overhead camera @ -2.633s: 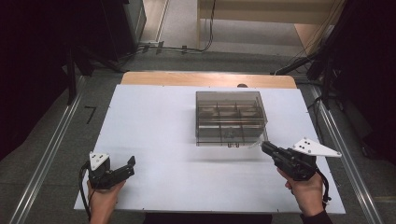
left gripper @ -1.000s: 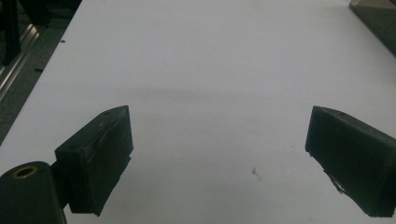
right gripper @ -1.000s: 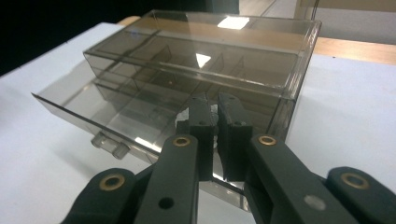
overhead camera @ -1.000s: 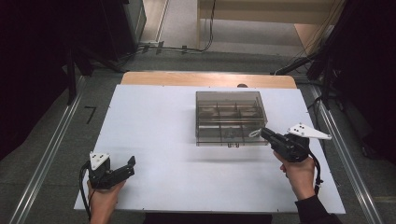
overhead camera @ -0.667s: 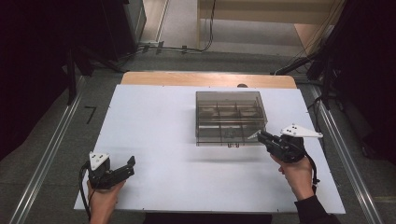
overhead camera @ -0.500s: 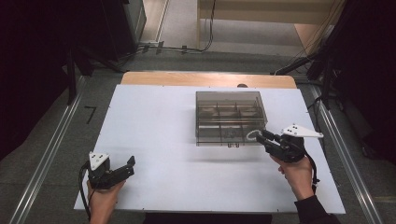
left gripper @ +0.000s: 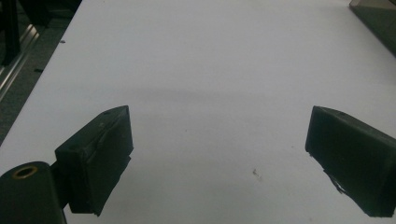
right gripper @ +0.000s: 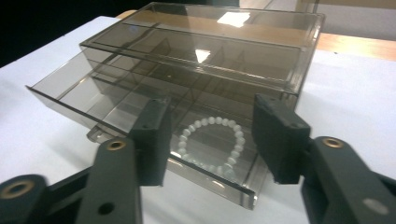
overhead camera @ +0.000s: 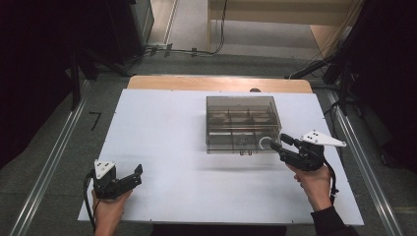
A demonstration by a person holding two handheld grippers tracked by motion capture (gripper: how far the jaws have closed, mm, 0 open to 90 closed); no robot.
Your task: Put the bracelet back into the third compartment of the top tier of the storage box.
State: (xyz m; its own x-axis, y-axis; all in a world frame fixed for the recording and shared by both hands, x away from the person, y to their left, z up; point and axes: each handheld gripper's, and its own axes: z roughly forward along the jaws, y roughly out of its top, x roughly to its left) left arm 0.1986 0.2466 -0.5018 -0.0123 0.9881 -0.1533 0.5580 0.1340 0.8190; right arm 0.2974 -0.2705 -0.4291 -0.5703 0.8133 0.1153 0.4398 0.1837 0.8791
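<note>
My right gripper (right gripper: 208, 140) has just been opening its jaws, and the white beaded bracelet (right gripper: 210, 141) that sat between them in the earlier pictures now lies loose in the near corner compartment of the open drawer (right gripper: 140, 116) of the smoky transparent plastic organiser box (overhead camera: 241, 123). The pads stand clear on either side of the bracelet and press on nothing. In the high view the right gripper (overhead camera: 276, 146) hangs at the box's front right corner, with the bracelet (overhead camera: 265, 143) just ahead of its tips. I judge the drop is done, so what remains is to back out and push the drawer shut. My left gripper (overhead camera: 132, 176) rests near the front left of the white tabletop (overhead camera: 162, 132), jaws wide apart and empty, well away from the box.
</note>
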